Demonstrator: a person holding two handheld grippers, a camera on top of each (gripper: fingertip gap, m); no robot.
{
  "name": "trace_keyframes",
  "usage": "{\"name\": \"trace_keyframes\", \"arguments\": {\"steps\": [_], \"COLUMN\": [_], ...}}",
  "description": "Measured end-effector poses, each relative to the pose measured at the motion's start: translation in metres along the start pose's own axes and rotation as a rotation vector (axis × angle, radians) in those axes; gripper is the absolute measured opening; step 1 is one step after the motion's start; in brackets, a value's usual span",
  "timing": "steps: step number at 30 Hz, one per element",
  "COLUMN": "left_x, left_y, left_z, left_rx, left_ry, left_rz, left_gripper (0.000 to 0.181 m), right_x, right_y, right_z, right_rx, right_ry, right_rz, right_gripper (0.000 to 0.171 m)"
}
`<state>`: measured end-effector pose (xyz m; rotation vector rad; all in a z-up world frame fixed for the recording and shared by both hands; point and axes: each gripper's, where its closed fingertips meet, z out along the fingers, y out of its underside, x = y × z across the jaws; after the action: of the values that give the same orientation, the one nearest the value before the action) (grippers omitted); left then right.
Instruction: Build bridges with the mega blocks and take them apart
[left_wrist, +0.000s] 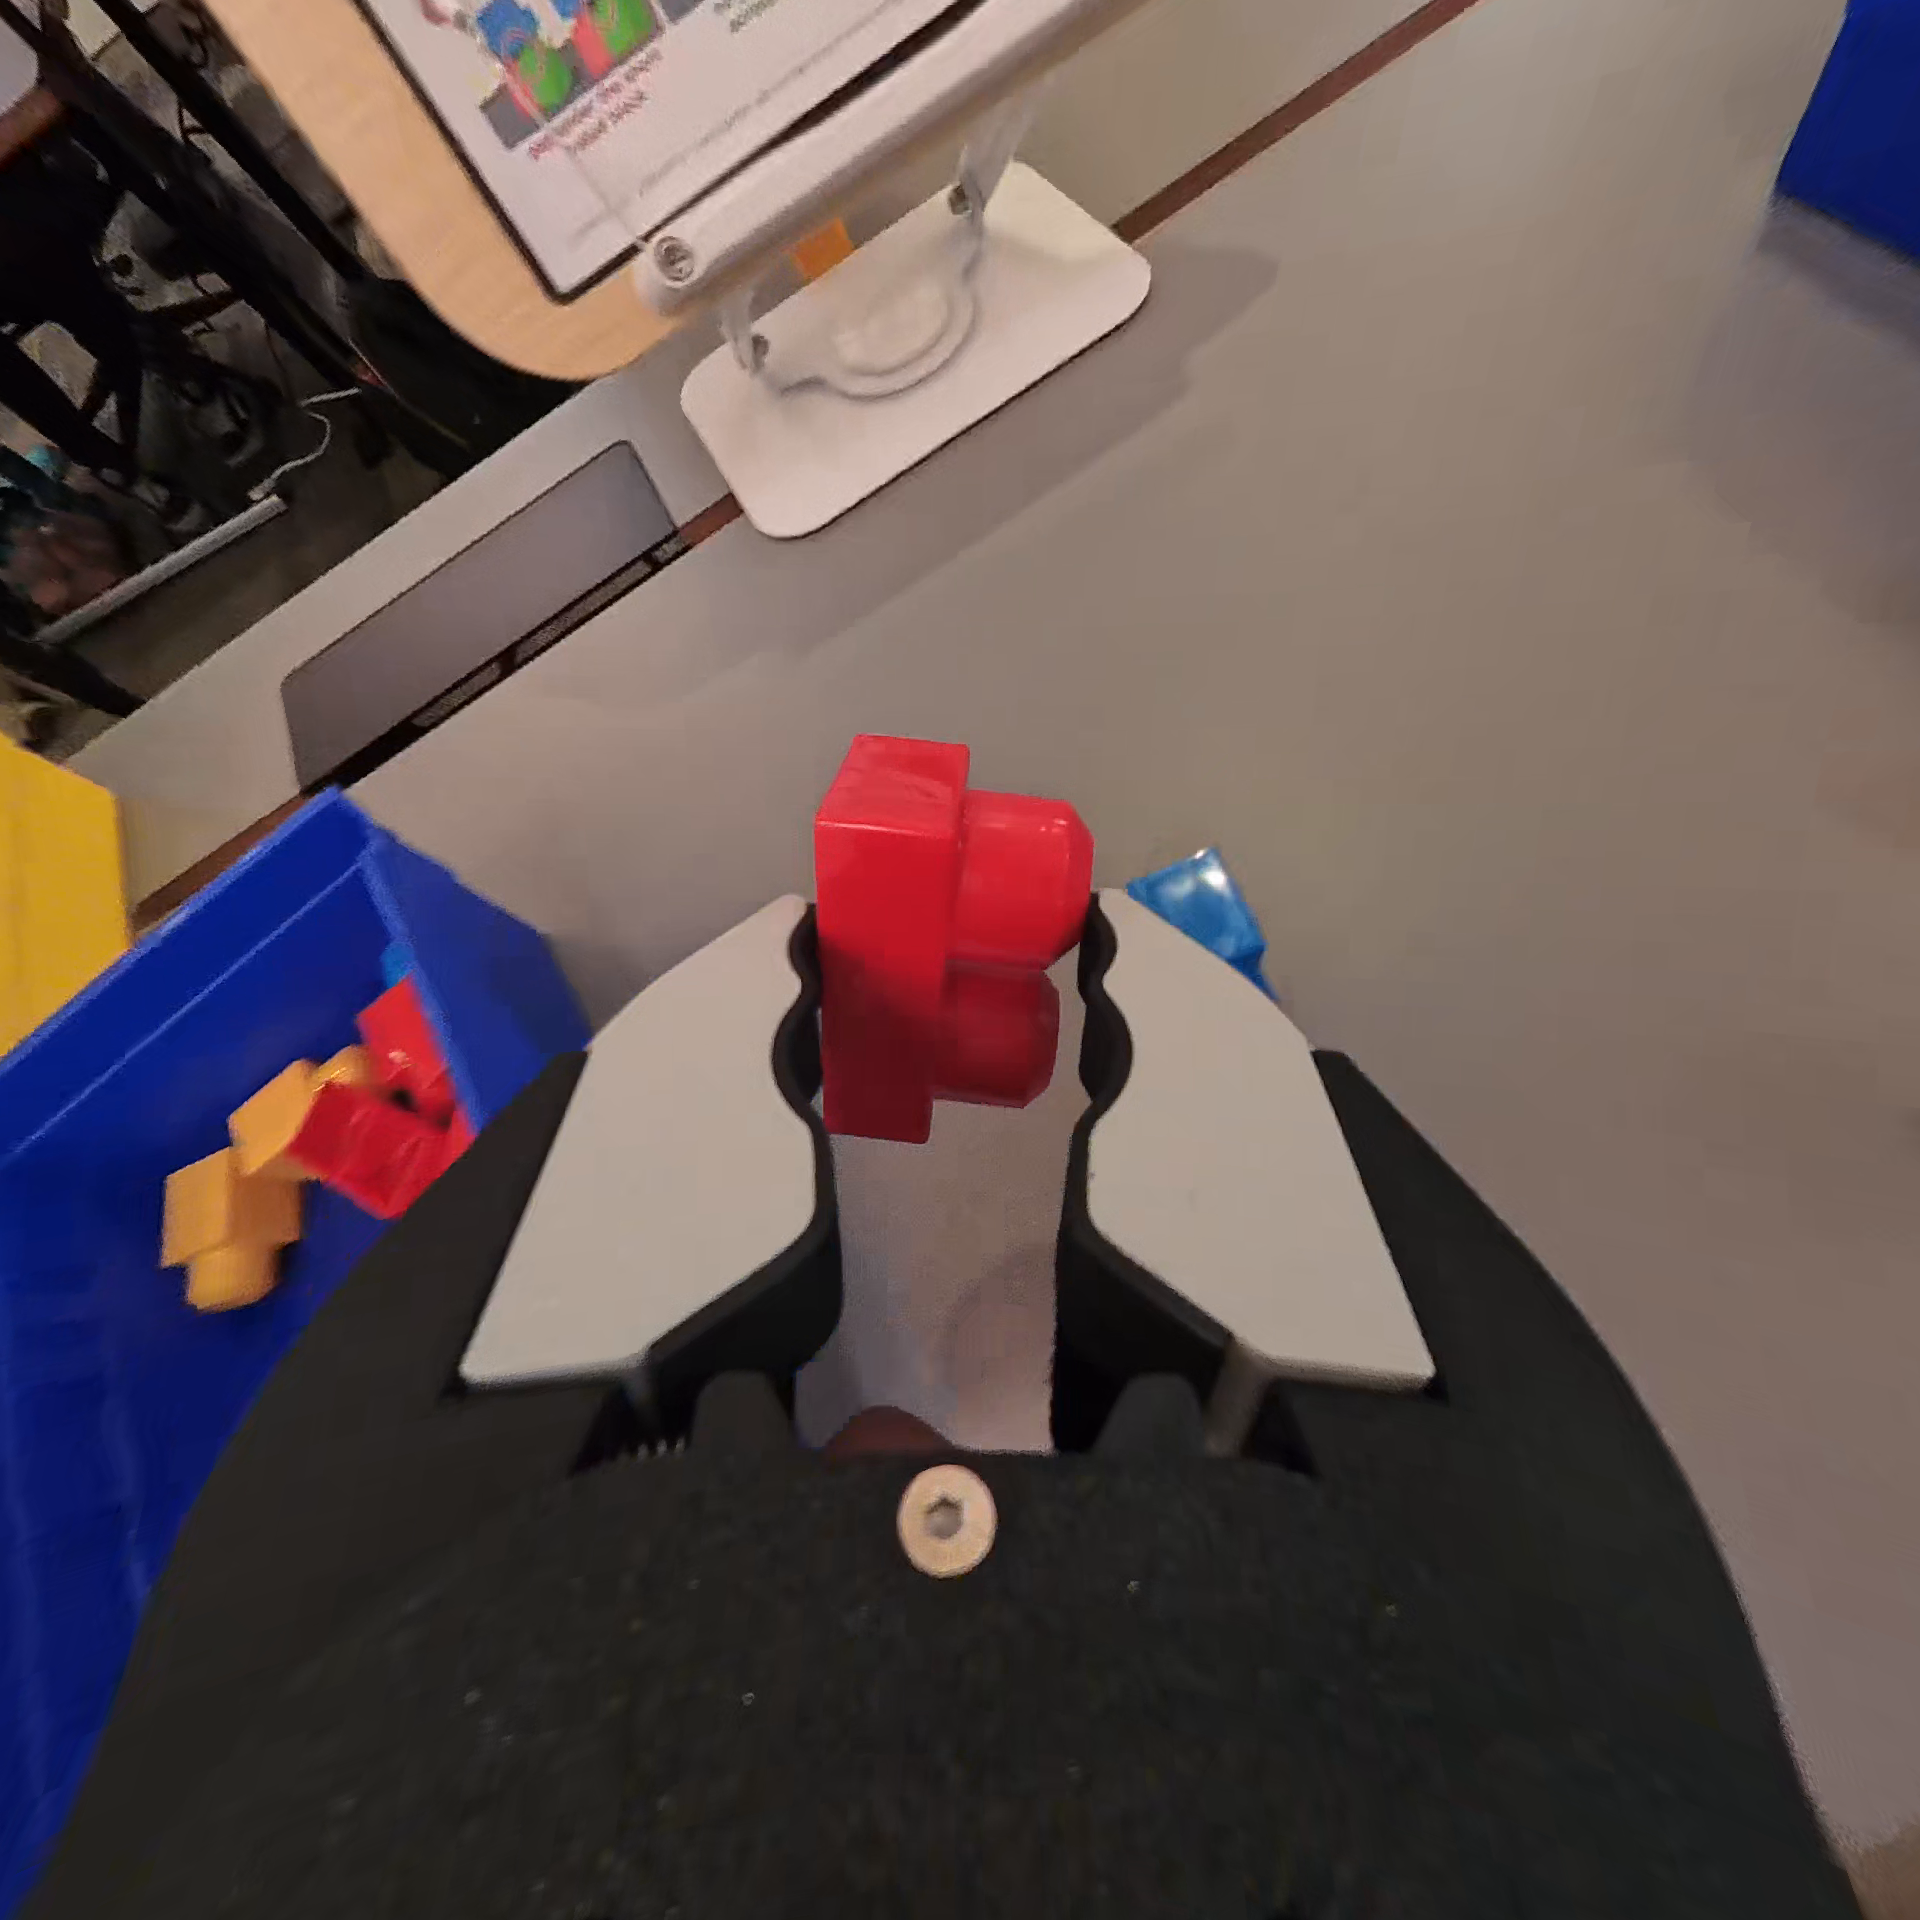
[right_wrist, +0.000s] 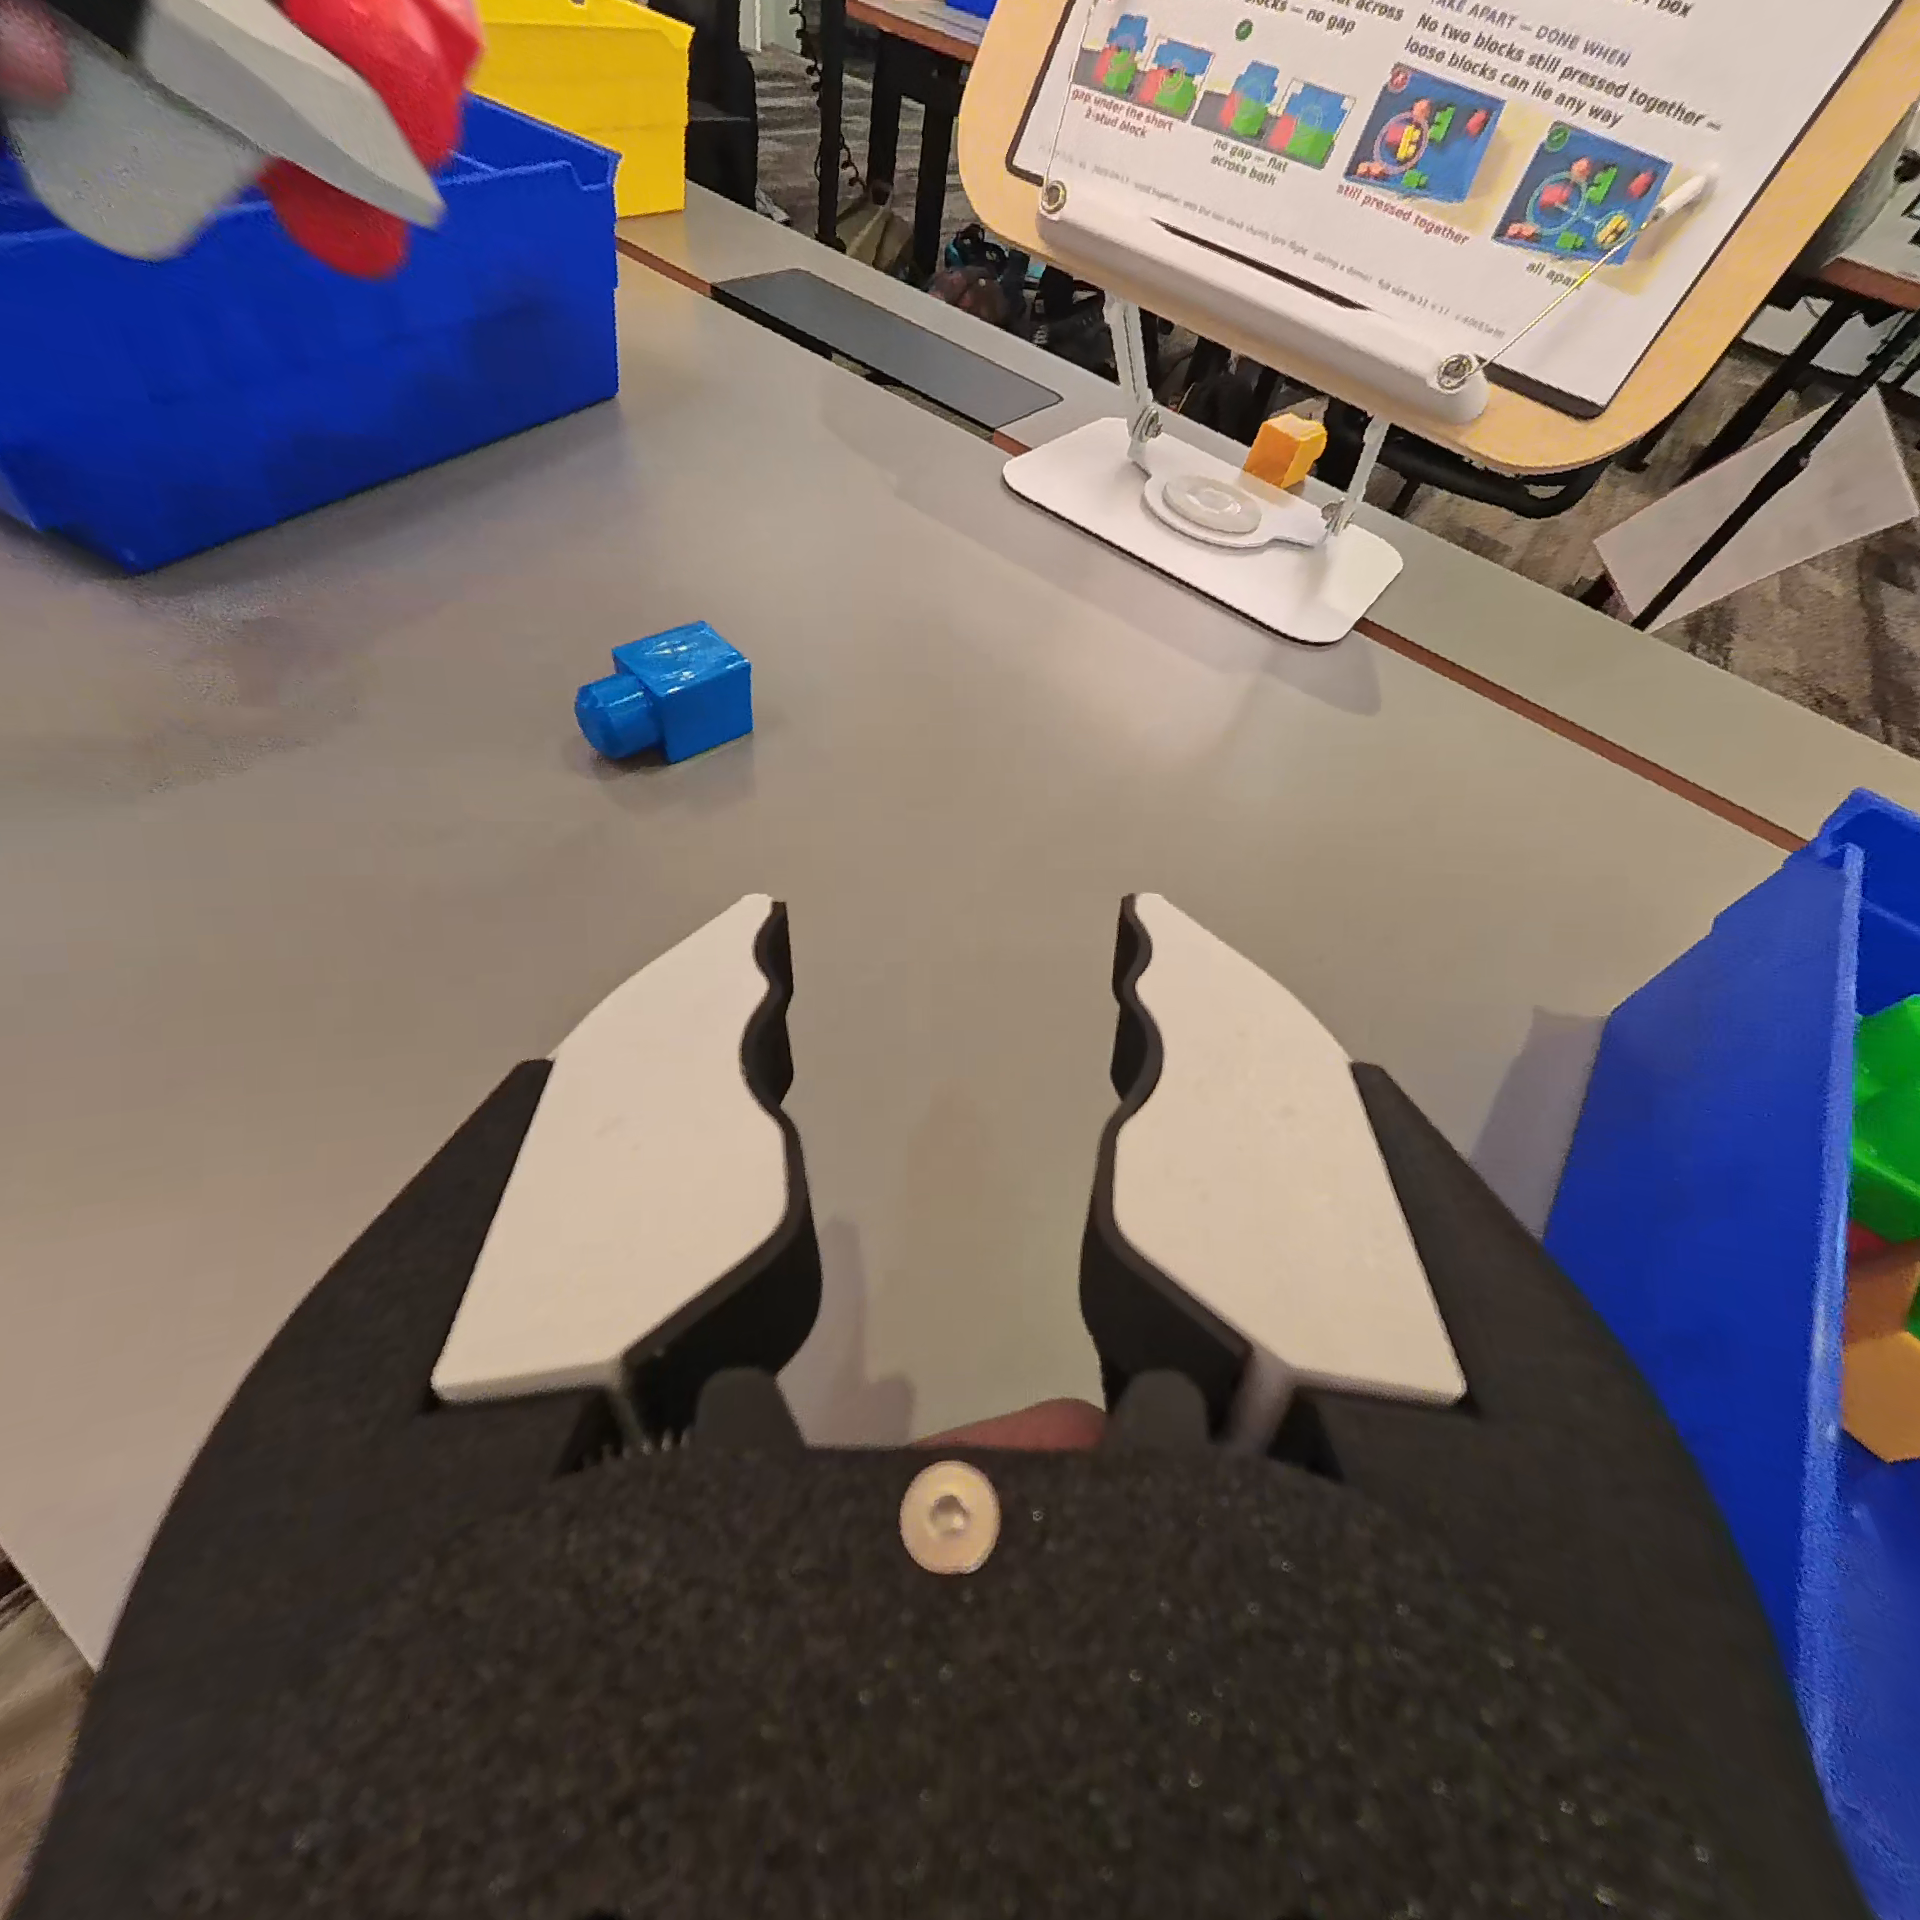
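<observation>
My left gripper (left_wrist: 948, 920) is shut on a red two-stud block (left_wrist: 914, 935), held above the grey table with its studs pointing right. It also shows blurred at the top left of the right wrist view (right_wrist: 312, 135), over a blue bin (right_wrist: 312, 353). A small blue one-stud block (right_wrist: 670, 694) lies on its side on the table; its corner shows past my left gripper's right finger (left_wrist: 1200, 914). My right gripper (right_wrist: 951, 914) is open and empty, above bare table in front of the blue block.
The blue bin on the left (left_wrist: 156, 1039) holds red and orange blocks (left_wrist: 312, 1143). A second blue bin (right_wrist: 1745, 1195) at the right holds green and orange blocks. A white stand (right_wrist: 1205, 520) with an instruction sheet and an orange block (right_wrist: 1286, 449) stands at the far edge. A yellow bin (right_wrist: 603, 94) stands behind.
</observation>
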<state>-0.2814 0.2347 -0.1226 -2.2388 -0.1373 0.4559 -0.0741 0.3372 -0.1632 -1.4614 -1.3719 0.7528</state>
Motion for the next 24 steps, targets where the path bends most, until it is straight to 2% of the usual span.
{"name": "trace_keyframes", "arguments": {"steps": [7, 15, 19, 24], "left_x": [0.038, 0.064, 0.073, 0.073], "left_y": [-0.028, -0.012, 0.002, 0.009], "left_z": [0.080, 0.160, 0.176, 0.177], "left_rx": [-0.078, -0.285, -0.364, -0.423], "left_ry": [0.089, 0.218, 0.274, 0.279], "left_rz": [-0.040, -0.057, -0.087, -0.068], "left_gripper": [0.046, 0.047, 0.047, 0.047], "right_x": [0.006, 0.006, 0.007, 0.010], "right_y": [0.000, 0.002, 0.004, 0.005], "right_z": [-0.003, -0.003, -0.003, -0.003], "right_rx": [-0.004, -0.018, -0.026, -0.033], "right_ry": [0.011, 0.008, 0.008, 0.010], "right_rz": [-0.002, -0.010, -0.016, -0.014], "right_gripper": [0.059, 0.059, 0.059, 0.059]}}
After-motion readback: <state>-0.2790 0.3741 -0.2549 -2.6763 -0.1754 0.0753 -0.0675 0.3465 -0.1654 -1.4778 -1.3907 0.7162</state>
